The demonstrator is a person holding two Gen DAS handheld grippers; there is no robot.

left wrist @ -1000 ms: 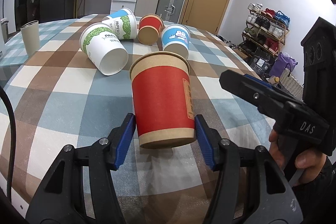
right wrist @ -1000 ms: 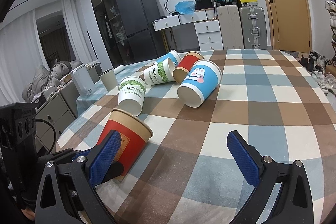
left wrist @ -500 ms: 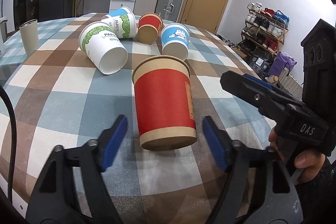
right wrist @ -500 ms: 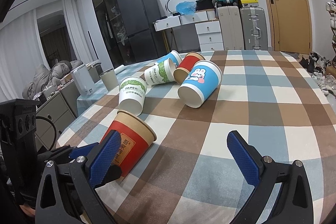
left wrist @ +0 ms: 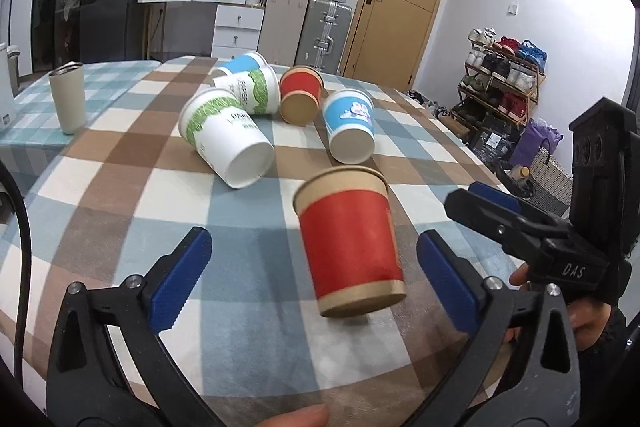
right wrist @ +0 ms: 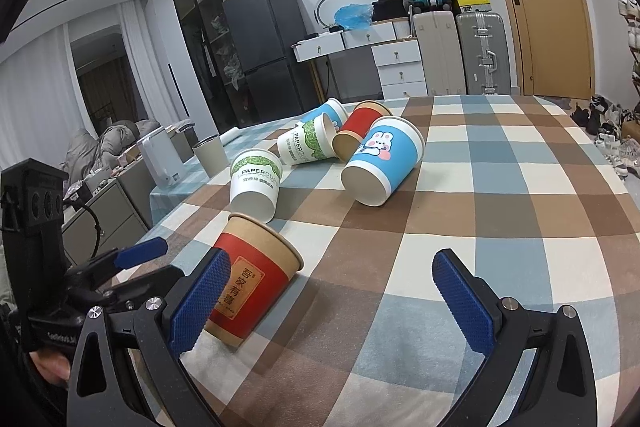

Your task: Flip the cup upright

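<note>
Red cup (left wrist: 352, 241) stands mouth-up on the checked bench (left wrist: 120, 163), base down, leaning a touch in both fisheye views; blurred in the left wrist view.

Left claw (left wrist: 316, 279): jaws spread wide, holding nothing. The cup sits between its blue pads (left wrist: 180, 283), nearer the right-hand pad, touching neither; clear gap on both sides. From the claw the cup is at about 1 o'clock, just ahead of the tips.

Right claw (right wrist: 332, 303): also wide open and empty. From its camera the same red cup (right wrist: 252, 283) sits at roughly 10 o'clock, partly behind the near blue pad (right wrist: 200, 301); whether the pad touches it I cannot tell. The left claw's fingers show just beyond the cup at 9 o'clock.

Further along the bench, at 12 o'clock from the left claw, a cluster of cups lies on its side: white-and-green cup (left wrist: 226, 143) nearest, a second white-and-green one (left wrist: 250, 91) behind it, a second red cup (left wrist: 300, 95), a blue cup (left wrist: 352, 125) with a cartoon print. A beige tumbler (left wrist: 68, 97) stands upright well apart at 10 o'clock.
</note>
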